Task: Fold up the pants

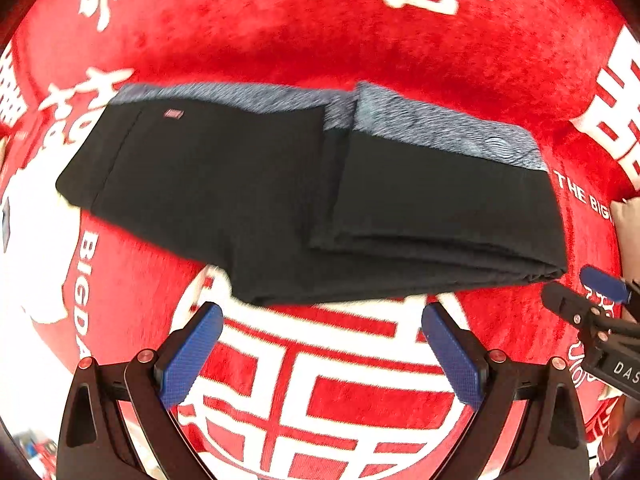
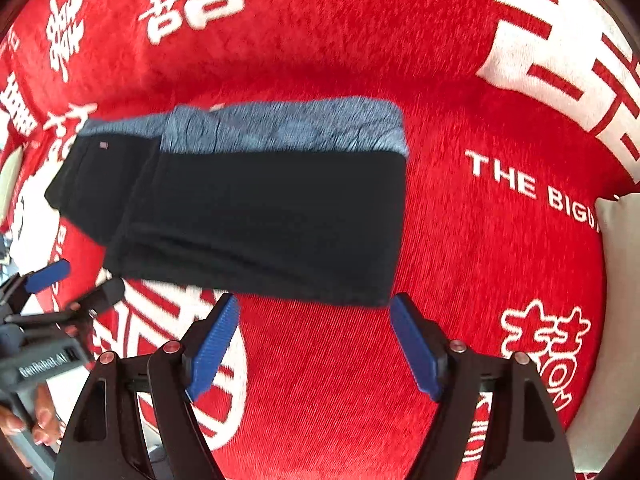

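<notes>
The black pants (image 1: 280, 200) with a grey-blue waistband (image 1: 440, 128) lie partly folded on the red blanket (image 1: 360, 40), just ahead of both grippers. The left gripper (image 1: 322, 344) and right gripper (image 2: 314, 336) are spread wide and hold nothing. The cloth looks soft, light and limp, so it would likely sag unless pinched through all layers at the stacked near edge.

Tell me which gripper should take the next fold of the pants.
Probably the left. The left gripper is open and faces the pants' single-layer half, with the waist tag, still unfolded. The right gripper, also open, faces the already doubled half. Neither touches the cloth.
</notes>
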A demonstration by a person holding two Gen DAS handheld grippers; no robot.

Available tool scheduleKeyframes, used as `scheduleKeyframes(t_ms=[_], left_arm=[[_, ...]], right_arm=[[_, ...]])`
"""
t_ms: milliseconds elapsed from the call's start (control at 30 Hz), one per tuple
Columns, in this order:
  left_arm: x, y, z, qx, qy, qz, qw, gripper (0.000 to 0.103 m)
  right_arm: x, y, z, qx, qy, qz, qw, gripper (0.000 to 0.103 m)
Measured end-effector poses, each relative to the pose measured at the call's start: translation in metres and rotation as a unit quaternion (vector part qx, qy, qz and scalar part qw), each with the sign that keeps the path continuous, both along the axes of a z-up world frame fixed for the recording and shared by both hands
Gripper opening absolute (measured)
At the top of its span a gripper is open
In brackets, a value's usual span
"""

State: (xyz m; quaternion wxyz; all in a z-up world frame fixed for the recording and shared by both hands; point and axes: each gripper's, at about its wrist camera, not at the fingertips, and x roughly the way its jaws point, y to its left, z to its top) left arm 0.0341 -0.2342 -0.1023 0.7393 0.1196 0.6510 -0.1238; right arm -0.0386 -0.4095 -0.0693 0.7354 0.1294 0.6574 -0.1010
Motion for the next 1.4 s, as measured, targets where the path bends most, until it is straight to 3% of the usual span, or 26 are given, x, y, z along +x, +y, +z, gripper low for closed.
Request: scheduleKeyframes(t_ms=[233, 333, 500, 567, 600, 633, 733, 767, 800, 867, 1067, 1100, 1167, 1300, 1400], left_arm=[[0.023, 0.039, -0.012, 0.0, -0.002, 0.008, 1.0, 0.1], [0.038, 0.056, -0.011, -0.001, -0.011, -0.003, 0.9999, 0.1], [0.066, 0.083, -0.007, -0.001, -0.028, -0.022, 0.9994, 0.1], [0.077, 0.096, -0.011, -0.003, -0.026, -0.021, 0.9994, 0.1], [0.081, 0.101, -0.012, -0.005, -0.024, -0.019, 0.9995, 0.1], [0.085, 0.107, -0.014, -0.006, -0.023, -0.014, 0.9996, 0.1], [0.092, 0.117, -0.018, -0.011, -0.024, -0.003, 0.9996, 0.1], [0.093, 0.118, -0.02, -0.013, -0.023, -0.001, 0.9996, 0.1], [0.093, 0.118, -0.021, -0.015, -0.023, 0.002, 0.9996, 0.1], [0.093, 0.116, -0.023, -0.02, -0.021, 0.011, 0.9995, 0.1], [0.088, 0.11, -0.028, -0.038, -0.006, 0.026, 0.9989, 0.1], [0.087, 0.109, -0.029, -0.038, -0.004, 0.026, 0.9989, 0.1], [0.087, 0.109, -0.032, -0.038, 0.0, 0.023, 0.999, 0.1], [0.087, 0.112, -0.035, -0.035, 0.001, 0.02, 0.9992, 0.1], [0.09, 0.115, -0.037, -0.034, 0.001, 0.022, 0.9992, 0.1]], right_arm=[[0.026, 0.018, 0.002, 0.005, -0.046, -0.024, 0.999, 0.079], [0.065, 0.028, -0.006, 0.027, -0.068, -0.029, 0.997, 0.052], [0.115, 0.063, -0.032, 0.056, -0.066, -0.021, 0.996, 0.05], [0.118, 0.081, -0.055, 0.073, -0.036, -0.026, 0.996, 0.042], [0.114, 0.087, -0.068, 0.084, -0.017, -0.034, 0.996, 0.042], [0.106, 0.095, -0.069, 0.071, -0.025, -0.038, 0.996, 0.042], [0.103, 0.111, -0.061, 0.068, -0.023, -0.002, 0.997, 0.042], [0.106, 0.112, -0.054, 0.047, -0.028, 0.01, 0.998, 0.042], [0.111, 0.113, -0.051, 0.03, -0.032, 0.015, 0.999, 0.043], [0.128, 0.102, -0.042, -0.005, -0.051, 0.016, 0.999, 0.056], [0.176, 0.085, -0.056, -0.021, -0.029, 0.013, 0.999, 0.055], [0.18, 0.082, -0.059, -0.018, -0.024, 0.012, 0.999, 0.054], [0.186, 0.083, -0.073, -0.009, -0.003, 0.007, 1.0, 0.025], [0.185, 0.086, -0.079, 0.015, -0.007, -0.003, 1.0, 0.008], [0.177, 0.101, -0.075, 0.031, -0.008, 0.022, 0.999, 0.007]])
